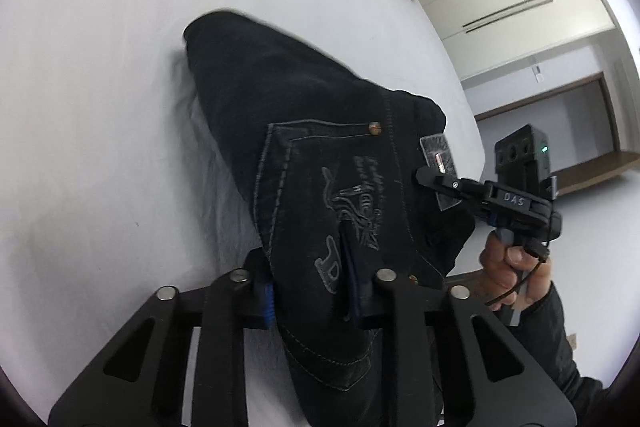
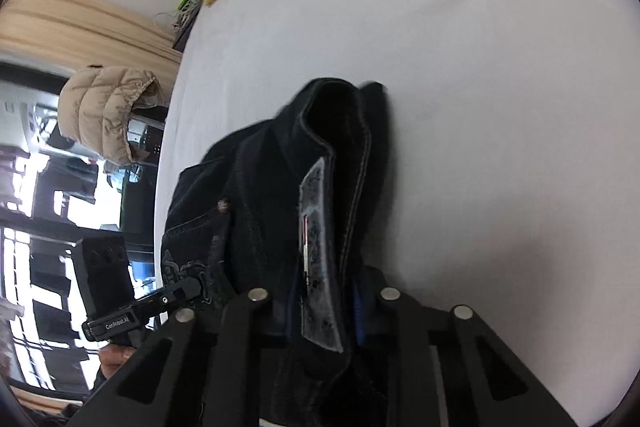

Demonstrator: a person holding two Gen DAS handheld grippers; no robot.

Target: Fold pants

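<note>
Two grippers hold one pair of dark pants over a white bed. From the left wrist, the left gripper has its fingers nearly closed on the pocket area, and the right gripper pinches the waistband near a grey patch; "DAS" is written on its body. From the right wrist, the right gripper's fingers are closed on the waistband at the patch, and the left gripper reads "GenRobot.AI". The denim looks thick, heavy and limp, so I judge that the waistband corners give the best hold.
</note>
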